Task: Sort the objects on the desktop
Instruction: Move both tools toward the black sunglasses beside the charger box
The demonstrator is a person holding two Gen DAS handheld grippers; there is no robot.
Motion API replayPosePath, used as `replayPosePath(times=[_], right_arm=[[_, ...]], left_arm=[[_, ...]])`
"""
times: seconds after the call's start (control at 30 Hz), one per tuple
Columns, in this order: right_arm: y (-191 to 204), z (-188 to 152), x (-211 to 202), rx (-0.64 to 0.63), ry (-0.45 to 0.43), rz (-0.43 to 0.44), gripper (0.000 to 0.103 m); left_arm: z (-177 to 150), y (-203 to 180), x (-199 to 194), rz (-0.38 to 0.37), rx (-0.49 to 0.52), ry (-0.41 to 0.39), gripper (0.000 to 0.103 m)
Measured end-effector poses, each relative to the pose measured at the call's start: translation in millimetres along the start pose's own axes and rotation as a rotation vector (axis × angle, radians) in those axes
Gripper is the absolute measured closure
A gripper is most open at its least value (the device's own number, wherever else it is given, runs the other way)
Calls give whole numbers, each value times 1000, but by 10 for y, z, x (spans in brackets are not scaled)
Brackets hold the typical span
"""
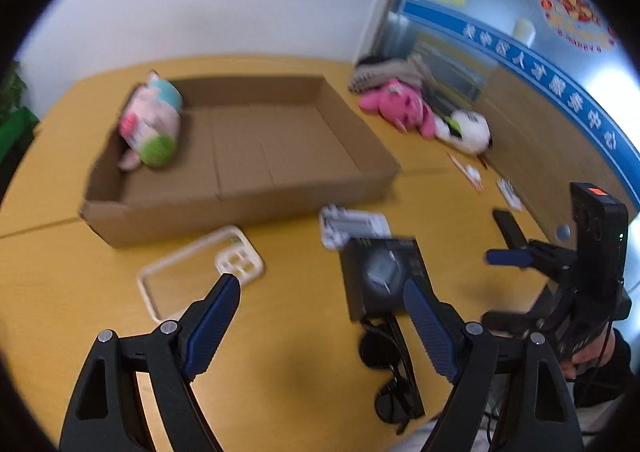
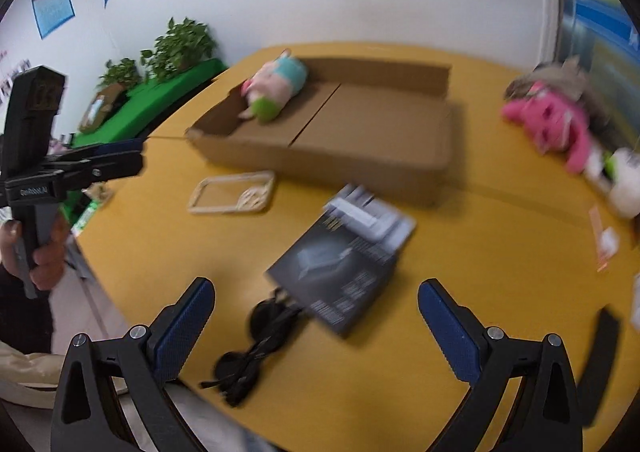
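Both tools stand released, holding nothing; the left tool (image 1: 320,296) hangs at lower centre of its frame, the right tool (image 2: 316,302) likewise (both views blurred). On the yellow bench (image 1: 60,272), mid-frame, lies the cardboard tray (image 1: 248,155) with a pastel plush (image 1: 152,127) in its left end; a black box (image 2: 340,272) and sunglasses (image 2: 256,340) lie nearer the tools.

open tongs (image 2: 316,316), sunglasses (image 2: 256,340), black booklet (image 2: 336,276)
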State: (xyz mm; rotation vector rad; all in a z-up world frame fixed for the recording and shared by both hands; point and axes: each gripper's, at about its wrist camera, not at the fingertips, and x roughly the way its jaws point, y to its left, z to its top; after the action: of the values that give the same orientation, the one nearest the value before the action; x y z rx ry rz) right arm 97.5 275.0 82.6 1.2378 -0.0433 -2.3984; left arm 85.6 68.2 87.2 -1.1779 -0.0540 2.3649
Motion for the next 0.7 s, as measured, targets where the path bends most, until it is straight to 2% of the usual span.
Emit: replayPosePath(times=[0.2,0.37,0.43,0.5,0.53,0.7], right_arm=[[204,-512,479,121,136,176,0],[401,-841,765,125,246,192,0],[433,-915,861,133,280,175,0],[506,-923,873,99,268,150,0],[552,-925,892,71,274,137,1],[799,-974,952,-72,249,-15,2]], left_arm=[[-254,-57,506,-125,-54,146,19],[-487,-103,1009,-217,-112,305,19],[-564,-127,1205,-244,-124,381,19],[-632,-138,1355,-255,-141,429,20],[-628,-157,1338,-251,-132,402,20],[-642,-243,1348,-204,-91,401,23]])
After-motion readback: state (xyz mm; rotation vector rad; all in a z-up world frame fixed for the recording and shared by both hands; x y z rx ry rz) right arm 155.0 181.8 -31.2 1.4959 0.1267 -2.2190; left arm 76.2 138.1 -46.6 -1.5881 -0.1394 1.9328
